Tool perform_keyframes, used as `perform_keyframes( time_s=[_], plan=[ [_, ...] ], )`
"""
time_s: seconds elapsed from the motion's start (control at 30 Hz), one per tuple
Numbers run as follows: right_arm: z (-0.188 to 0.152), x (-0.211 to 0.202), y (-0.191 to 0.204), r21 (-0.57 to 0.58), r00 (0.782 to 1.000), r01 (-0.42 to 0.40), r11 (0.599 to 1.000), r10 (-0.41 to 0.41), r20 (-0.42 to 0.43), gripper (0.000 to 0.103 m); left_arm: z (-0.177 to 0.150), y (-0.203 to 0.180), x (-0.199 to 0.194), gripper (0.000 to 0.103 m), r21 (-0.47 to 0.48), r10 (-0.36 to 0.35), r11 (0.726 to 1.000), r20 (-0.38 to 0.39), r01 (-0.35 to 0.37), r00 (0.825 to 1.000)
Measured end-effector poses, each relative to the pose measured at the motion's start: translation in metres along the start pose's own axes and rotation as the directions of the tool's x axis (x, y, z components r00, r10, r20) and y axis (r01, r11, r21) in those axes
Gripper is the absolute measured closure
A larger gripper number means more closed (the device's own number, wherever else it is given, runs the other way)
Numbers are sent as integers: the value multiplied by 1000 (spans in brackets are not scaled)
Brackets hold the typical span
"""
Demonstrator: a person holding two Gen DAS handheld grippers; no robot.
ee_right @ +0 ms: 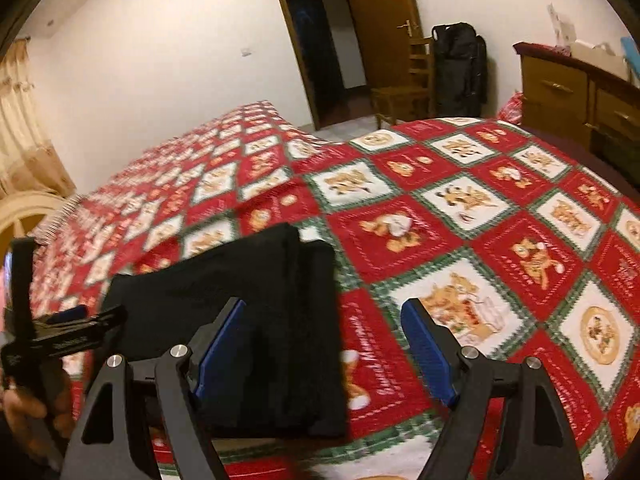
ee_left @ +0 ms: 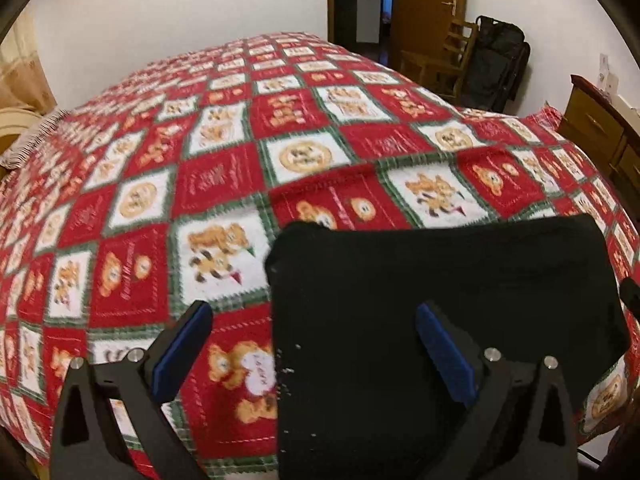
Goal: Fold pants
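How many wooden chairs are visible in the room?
1. The wooden chair stands past the far edge of the bed, between the open door and the black bag. The bed may hide others.

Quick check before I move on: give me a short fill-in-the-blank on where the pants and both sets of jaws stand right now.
1. The black pants lie folded on the ____ bedspread.
2. The right gripper has its jaws ____, nothing between them.
3. The left gripper holds ____ in its jaws.
4. Behind the bed, a black bag stands beside a wooden ____.

Missing words: checkered; open; nothing; chair
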State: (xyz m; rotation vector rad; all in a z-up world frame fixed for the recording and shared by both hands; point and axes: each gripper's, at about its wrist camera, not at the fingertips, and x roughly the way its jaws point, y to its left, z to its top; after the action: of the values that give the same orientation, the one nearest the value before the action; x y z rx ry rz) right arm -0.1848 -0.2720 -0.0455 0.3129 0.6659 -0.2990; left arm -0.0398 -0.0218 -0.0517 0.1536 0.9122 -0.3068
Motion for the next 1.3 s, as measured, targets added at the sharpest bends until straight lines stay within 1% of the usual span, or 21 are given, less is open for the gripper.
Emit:
perform_keyframes(
  time_s=[0.07, 0.2, 0.27, 0.33, 0.43, 0.47, 0.53, 0.57, 0.63, 0.67, 0.87, 0.9, 1.1, 1.23, 1.3],
  plan=[
    [-4, 4, -2, 2, 1000, 2, 1000, -2, -11, 23, -3, 1, 3, 0, -17, -22, 1000, -6, 22, 1000],
    [-10, 8, -2, 8, 1000, -20, 1000, 20, -14, 23, -7, 5, 9, 0, -75, -66, 995, -38, 62, 997],
    [-10, 9, 0, 7, 1000, -24, 1000, 24, -15, 23, -10, 9, 11, 0, -112, -89, 990, -43, 84, 995],
    [-12, 11, 3, 2, 998, -50, 999, 50, -31, 23, -12, 13, 13, 0, -145, -111, 984, -51, 103, 992],
    [-15, 11, 11, -30, 997, -66, 997, 65, -36, 23, -16, 17, 15, 0, -205, -142, 970, -54, 128, 988],
    [-16, 12, 14, -39, 996, -81, 996, 79, -46, 23, -17, 16, 14, 0, -207, -139, 970, -47, 127, 989],
    [-18, 13, 22, -70, 996, -82, 994, 78, -51, 23, -18, 11, 13, 0, -180, -119, 977, -37, 110, 992],
    [-19, 14, 27, -97, 995, -82, 992, 77, -56, 26, -18, 10, 13, 0, -171, -111, 980, -35, 103, 993],
    [-21, 14, 34, -142, 998, -48, 989, 41, -53, 33, -17, 8, 12, 0, -161, -100, 982, -32, 94, 994],
    [-21, 14, 35, -154, 998, -45, 987, 37, -52, 38, -17, 8, 13, 0, -160, -99, 983, -33, 93, 995],
    [-21, 12, 37, -175, 998, -45, 984, 36, -53, 53, -18, 9, 13, 0, -161, -113, 981, -41, 105, 993],
    [-22, 12, 38, -181, 998, -40, 983, 32, -52, 55, -18, 8, 14, 0, -159, -115, 982, -43, 107, 992],
    [-21, 12, 37, -164, 998, -50, 985, 43, -49, 55, -18, 5, 16, 0, -146, -134, 982, -57, 124, 989],
    [-21, 12, 37, -164, 998, -52, 985, 45, -48, 55, -17, 10, 18, 0, -153, -171, 975, -65, 159, 983],
    [-22, 12, 37, -162, 998, -54, 985, 47, -47, 55, -19, 10, 17, 0, -143, -178, 975, -61, 168, 982]
  ],
)
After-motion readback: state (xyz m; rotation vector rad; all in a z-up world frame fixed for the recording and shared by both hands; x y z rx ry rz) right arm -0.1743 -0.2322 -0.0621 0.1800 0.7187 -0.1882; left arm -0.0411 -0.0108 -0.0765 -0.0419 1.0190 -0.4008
